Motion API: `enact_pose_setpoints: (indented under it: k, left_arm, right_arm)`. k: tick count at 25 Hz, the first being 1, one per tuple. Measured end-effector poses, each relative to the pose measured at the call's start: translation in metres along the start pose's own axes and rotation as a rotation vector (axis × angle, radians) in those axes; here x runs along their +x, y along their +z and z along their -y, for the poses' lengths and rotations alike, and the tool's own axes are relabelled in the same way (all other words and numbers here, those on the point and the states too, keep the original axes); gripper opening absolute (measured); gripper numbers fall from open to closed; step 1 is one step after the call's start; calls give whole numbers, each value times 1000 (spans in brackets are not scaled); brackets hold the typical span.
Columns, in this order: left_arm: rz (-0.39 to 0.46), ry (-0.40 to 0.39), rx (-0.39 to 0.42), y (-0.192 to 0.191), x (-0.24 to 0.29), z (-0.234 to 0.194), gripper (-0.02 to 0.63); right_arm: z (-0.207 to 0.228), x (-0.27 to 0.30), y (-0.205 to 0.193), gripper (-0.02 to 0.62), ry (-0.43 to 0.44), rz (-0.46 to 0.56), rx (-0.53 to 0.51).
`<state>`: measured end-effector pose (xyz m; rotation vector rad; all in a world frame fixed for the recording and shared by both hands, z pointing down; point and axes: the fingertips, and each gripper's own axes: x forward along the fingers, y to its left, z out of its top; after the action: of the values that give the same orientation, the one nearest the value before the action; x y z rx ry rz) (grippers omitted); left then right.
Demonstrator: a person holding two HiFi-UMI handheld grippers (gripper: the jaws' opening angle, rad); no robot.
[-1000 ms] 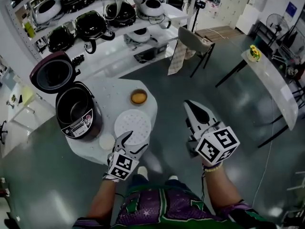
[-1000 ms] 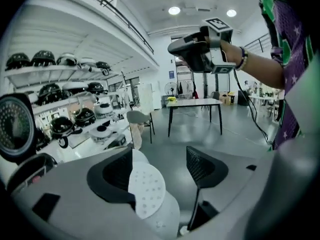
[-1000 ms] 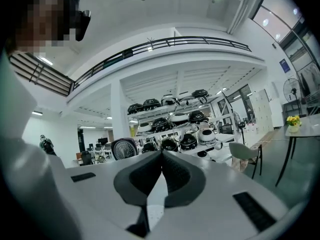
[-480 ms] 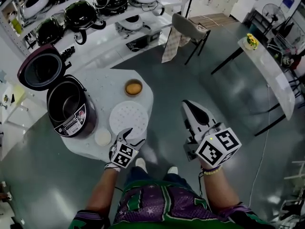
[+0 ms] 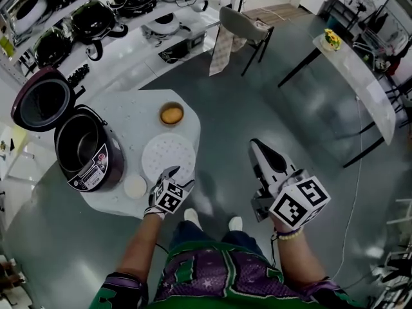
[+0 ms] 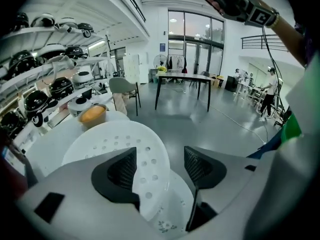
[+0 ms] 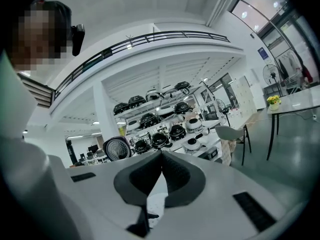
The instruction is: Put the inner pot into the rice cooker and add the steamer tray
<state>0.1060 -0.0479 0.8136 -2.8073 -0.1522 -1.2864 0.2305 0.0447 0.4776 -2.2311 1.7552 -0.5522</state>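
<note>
Showroom, grey glossy floor; shelves [image 5: 96,18] of rice cookers along the back, one chair [image 5: 241,28] beside them.

- Desk [image 5: 138,111]: white, rounded, at left of the head view.
- Cooker [image 5: 96,169]: on the desk's left edge, lid [image 5: 40,103] swung fully open, dark inner pot [image 5: 78,143] seated inside.
- Tray [image 5: 167,154]: white, perforated, lying flat on the desk just right of the cooker. A flower-printed plate [image 6: 167,219] shows under its near rim.
- Bowl [image 5: 171,114]: orange contents, just behind the tray.
- Small white dish [image 5: 135,187]: at the desk's near edge, between cooker and tray.
- Left hand-held gripper [image 5: 181,177]: angled down at the tray's near rim. Jaws apart, having just closed a little; the rim lies between them, not pinched.
- Right hand-held gripper [image 5: 257,148]: off the desk, over the floor, jaws together, nothing held.
</note>
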Motion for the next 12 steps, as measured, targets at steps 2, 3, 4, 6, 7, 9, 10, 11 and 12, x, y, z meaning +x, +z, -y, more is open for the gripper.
enact_pose_setpoints:
  k: [2,3,4,6,7,9,10,11,12]
  left_arm:
    - [-18,-11,-5,-4,6,-1,322]
    - [-28,-20,-5,-5,8,-1,320]
    - [-40,-28,-2,-7,11,0,321]
    - [-69,-41,12,-12,15,1,321]
    - [-82,-43,23,-14,17,1,321]
    - [-104,-47,45,-19,21,1,319]
    - [-115,-49,55,-21,23,0,309]
    - [-126,-51,63,-23,25,0,295]
    - [-137,-53,68,-24,27,0,272]
  right_arm:
    - [4,-3,0,6,-15,2,5]
    - [6,-5,0,5,-22,2,6]
    - [7,-6,0,6,-29,1,8]
    - [10,-8,-2,5,-36,-4,8]
    - [10,-8,-3,5,-39,-7,8]
    - [11,-9,-5,5,-46,-9,11]
    - [12,-9,-6,6,-50,-8,14]
    - [13,-9,-7,6,-56,-6,17]
    - [14,-10,-7,5,-61,-3,19]
